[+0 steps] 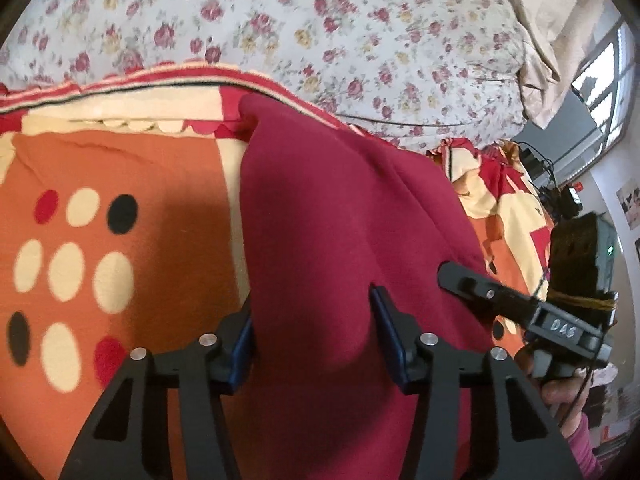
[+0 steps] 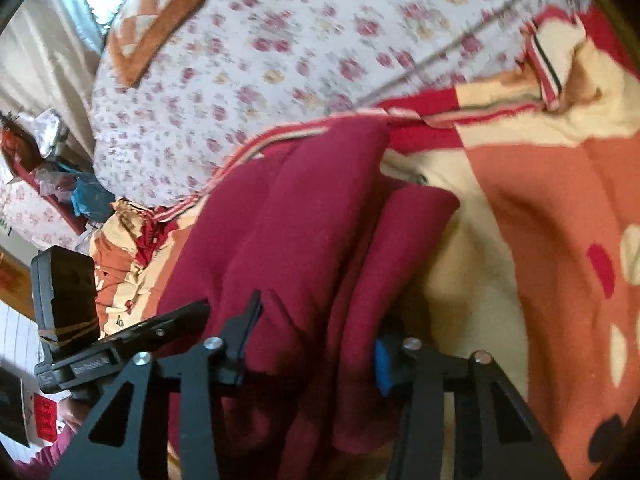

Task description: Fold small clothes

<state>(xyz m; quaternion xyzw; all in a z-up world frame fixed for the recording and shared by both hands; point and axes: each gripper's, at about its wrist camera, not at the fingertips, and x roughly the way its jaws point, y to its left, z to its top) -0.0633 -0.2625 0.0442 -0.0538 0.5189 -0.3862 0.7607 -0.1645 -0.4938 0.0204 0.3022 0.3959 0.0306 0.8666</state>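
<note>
A dark red garment (image 1: 340, 216) lies on an orange, cream and red blanket (image 1: 120, 168). In the left wrist view my left gripper (image 1: 312, 320) has its jaws wide apart, with the garment's near edge bulging between the blue pads. The right gripper (image 1: 480, 292) shows at the garment's right edge. In the right wrist view the garment (image 2: 304, 232) lies bunched in folds. My right gripper (image 2: 316, 332) also stands open with cloth between its fingers. The left gripper (image 2: 160, 328) shows at the left edge of the cloth.
A white quilt with pink flowers (image 1: 320, 28) lies piled behind the blanket. A beige curtain (image 1: 552, 40) and a window are at the far right. Clutter (image 2: 52, 176) sits beside the bed in the right wrist view.
</note>
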